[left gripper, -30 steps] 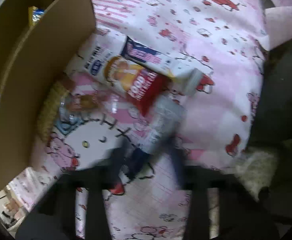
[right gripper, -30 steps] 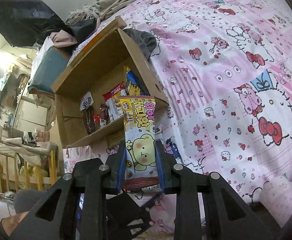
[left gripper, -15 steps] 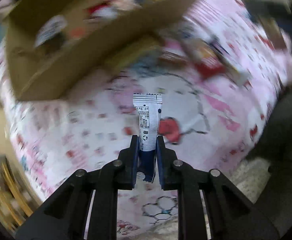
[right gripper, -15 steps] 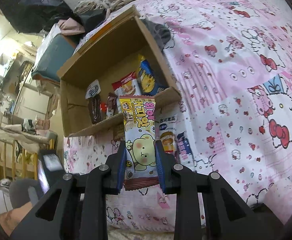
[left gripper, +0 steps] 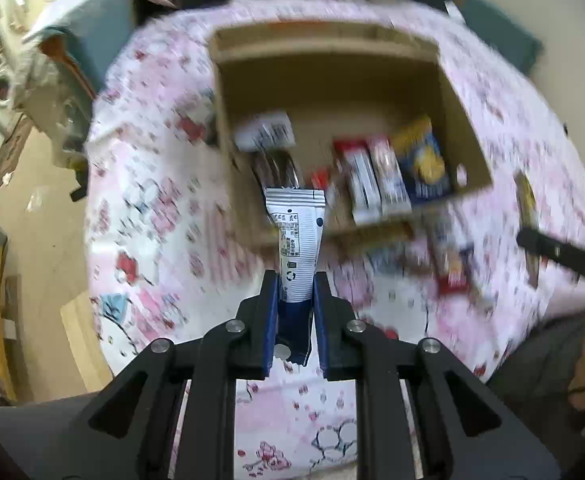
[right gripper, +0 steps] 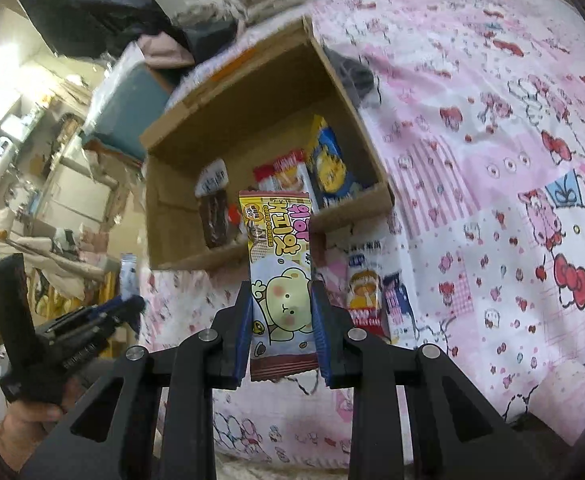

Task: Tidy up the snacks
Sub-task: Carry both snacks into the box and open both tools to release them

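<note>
My left gripper is shut on a white and blue striped snack packet, held upright in the air in front of the open cardboard box. My right gripper is shut on a yellow and white bear-print wafer packet, also raised before the cardboard box. Inside the box stand several snacks: a dark packet, a red and white one and a blue and yellow one. The left gripper with its packet shows at the lower left of the right wrist view.
Loose snack packets lie on the pink cartoon-print bedspread just right of the box. A teal container and piled clothes sit behind the box. The bed's edge drops to cluttered floor on the left.
My left gripper picked the striped packet off the bedspread, rose and rolled until it faces the box. My right gripper drifted slightly closer to the box, still holding the bear packet.
</note>
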